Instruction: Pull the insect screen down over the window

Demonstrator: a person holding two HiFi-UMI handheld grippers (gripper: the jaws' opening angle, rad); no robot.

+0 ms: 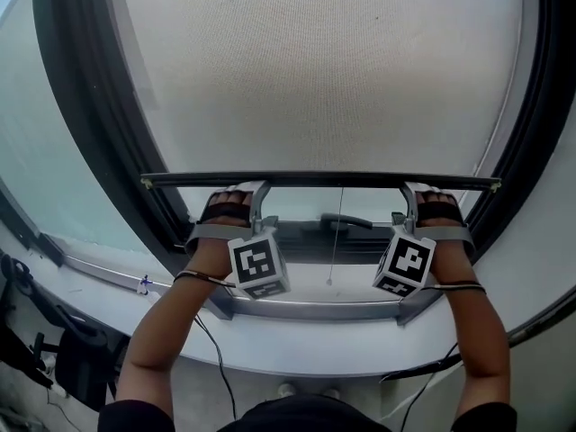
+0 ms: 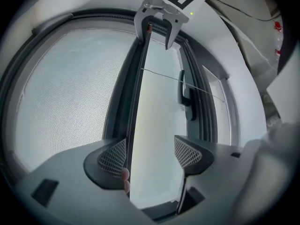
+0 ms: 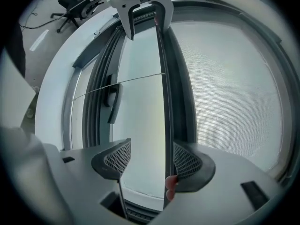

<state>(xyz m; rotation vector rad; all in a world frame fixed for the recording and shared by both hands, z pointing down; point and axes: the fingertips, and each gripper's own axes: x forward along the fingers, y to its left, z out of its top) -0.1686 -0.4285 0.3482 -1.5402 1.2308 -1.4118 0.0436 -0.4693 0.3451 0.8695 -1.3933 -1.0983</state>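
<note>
Covering most of the window (image 1: 72, 142), the insect screen (image 1: 315, 70) is hanging with its bottom bar (image 1: 315, 180) sitting short of the sill (image 1: 315, 310). Left gripper (image 2: 151, 154) and right gripper (image 3: 152, 159) are hooking that bar near its ends, jaws standing wide, one pad of each touching it. A thin cord (image 1: 335, 232) is dangling between them.

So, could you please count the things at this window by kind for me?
2 grippers: left gripper, right gripper
1 screen
1 bar
1 handle
1 cord
Total: 6
</note>
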